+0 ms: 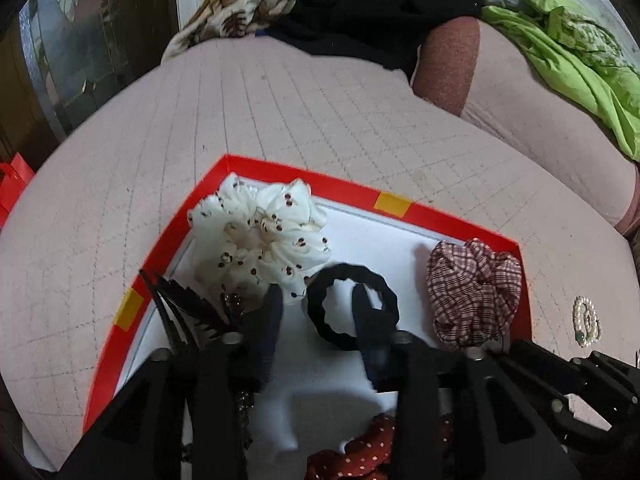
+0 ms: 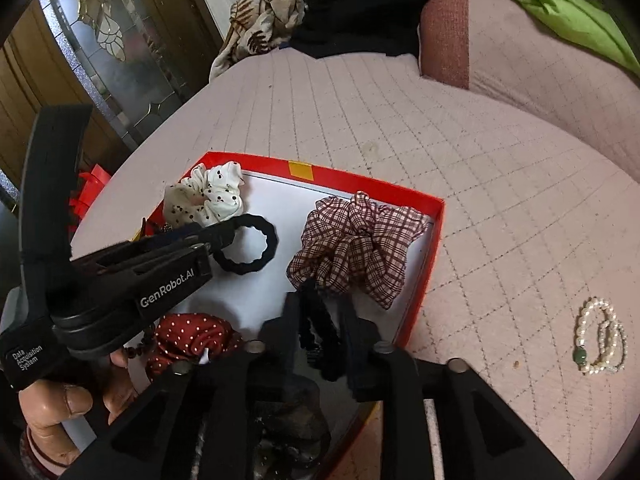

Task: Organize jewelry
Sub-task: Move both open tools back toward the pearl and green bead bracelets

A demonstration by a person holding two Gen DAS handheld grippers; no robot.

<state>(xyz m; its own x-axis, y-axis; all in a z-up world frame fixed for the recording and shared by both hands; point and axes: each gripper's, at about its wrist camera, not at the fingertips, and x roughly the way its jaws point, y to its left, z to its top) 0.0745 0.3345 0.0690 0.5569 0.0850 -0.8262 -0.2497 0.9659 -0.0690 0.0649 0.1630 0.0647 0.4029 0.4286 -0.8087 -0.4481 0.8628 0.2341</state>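
Note:
A red box (image 1: 400,205) with a white floor lies on the pink quilt. In it are a white dotted scrunchie (image 1: 260,236), a plaid scrunchie (image 2: 356,240), a red dotted scrunchie (image 2: 192,336), a black claw clip (image 1: 180,304) and a black ring hair tie (image 1: 352,308). My left gripper (image 1: 316,300) is open over that ring, one finger inside its loop and its near band loose between the fingers. My right gripper (image 2: 322,312) is open in the box's near right part, with a black crinkled hair tie (image 2: 320,332) lying slack between its fingers. A pearl bracelet (image 2: 600,336) rests on the quilt outside the box.
A hand (image 2: 60,408) grips the left gripper's handle (image 2: 48,200). Past the box the pink quilt (image 1: 320,112) runs to a pillow (image 2: 540,48), a green cloth (image 1: 572,60), black clothing (image 1: 360,8) and a leaf-print cloth (image 2: 272,4). A glass-panelled door (image 2: 104,44) stands at left.

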